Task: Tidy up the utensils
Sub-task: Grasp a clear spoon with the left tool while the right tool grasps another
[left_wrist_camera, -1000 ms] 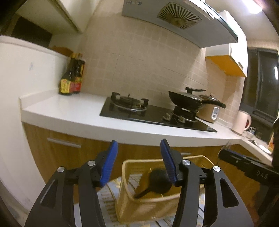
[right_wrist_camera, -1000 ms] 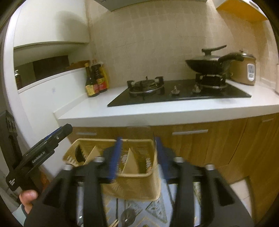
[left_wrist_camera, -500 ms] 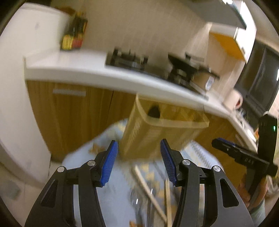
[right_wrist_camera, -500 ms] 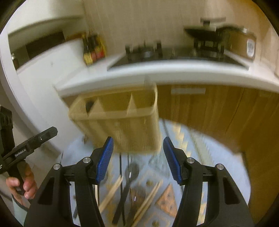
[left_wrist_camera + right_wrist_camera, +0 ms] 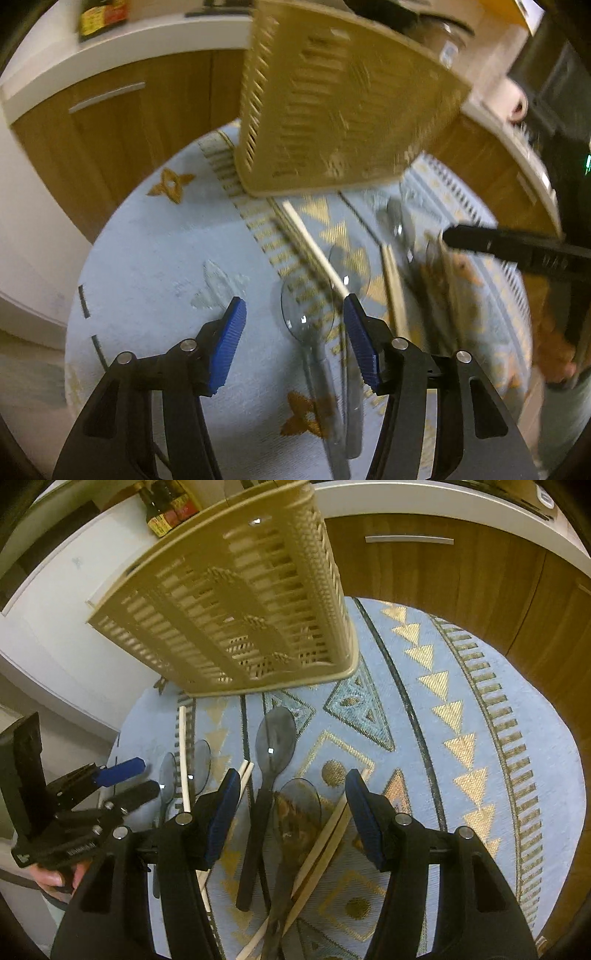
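Note:
A beige slotted utensil basket (image 5: 332, 110) (image 5: 240, 602) stands at the far side of a round table with a light blue patterned cloth (image 5: 461, 738). Loose utensils lie in front of it: a clear spoon (image 5: 310, 332), wooden chopsticks (image 5: 314, 251) (image 5: 325, 845), a dark spoon (image 5: 273, 760), a brown-smeared spoon (image 5: 295, 812) and more clear spoons (image 5: 199, 760). My left gripper (image 5: 293, 343) is open and empty above the clear spoon. My right gripper (image 5: 291, 812) is open and empty above the dark and brown spoons. The left gripper also shows in the right wrist view (image 5: 125, 779).
Wooden cabinet doors (image 5: 461, 572) with metal handles and a white countertop (image 5: 129, 40) stand behind the table. Sauce bottles (image 5: 166, 513) are on the counter. A white wall or fridge (image 5: 55, 627) is on the left.
Both grippers have tilted down from the counter and stove towards the table. The loose utensils now fill the views and the basket sits higher in frame. Both grippers stay open.

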The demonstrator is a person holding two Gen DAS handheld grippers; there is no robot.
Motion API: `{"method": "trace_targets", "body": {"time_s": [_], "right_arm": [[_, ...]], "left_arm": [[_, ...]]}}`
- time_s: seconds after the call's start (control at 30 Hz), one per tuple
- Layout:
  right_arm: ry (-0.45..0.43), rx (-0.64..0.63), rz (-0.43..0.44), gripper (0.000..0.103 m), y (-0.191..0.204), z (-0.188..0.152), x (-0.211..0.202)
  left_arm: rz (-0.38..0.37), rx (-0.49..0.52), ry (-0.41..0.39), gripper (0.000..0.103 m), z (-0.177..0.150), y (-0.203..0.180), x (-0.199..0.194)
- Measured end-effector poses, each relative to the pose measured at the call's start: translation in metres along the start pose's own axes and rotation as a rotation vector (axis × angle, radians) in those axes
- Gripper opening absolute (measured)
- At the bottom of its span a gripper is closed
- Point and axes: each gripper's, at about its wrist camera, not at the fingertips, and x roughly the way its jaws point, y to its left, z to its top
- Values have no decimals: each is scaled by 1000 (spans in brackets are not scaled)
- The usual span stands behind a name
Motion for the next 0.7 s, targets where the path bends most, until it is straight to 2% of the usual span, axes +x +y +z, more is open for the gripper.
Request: {"method": "trace_targets", "body": {"time_s": [0.23, 0.37, 0.5, 0.63, 0.67, 0.7], "right_arm": [[19, -7, 0, 55, 3, 3, 3], [27, 1, 0, 55, 1, 3, 7], [31, -5, 1, 55, 4, 5, 9], [38, -17, 2, 55, 9, 8, 9], [41, -22, 1, 55, 11, 9, 11], [45, -28, 1, 55, 15, 10, 14]], "left_arm": [[86, 100, 50, 53, -6, -17, 13], [104, 99, 48, 49, -4, -17, 16], [102, 91, 43, 49, 5, -19, 18], [137, 112, 38, 49, 11, -29, 23], [147, 117, 35, 47, 11, -32, 23], [161, 121, 31, 40, 11, -34, 24]]}}
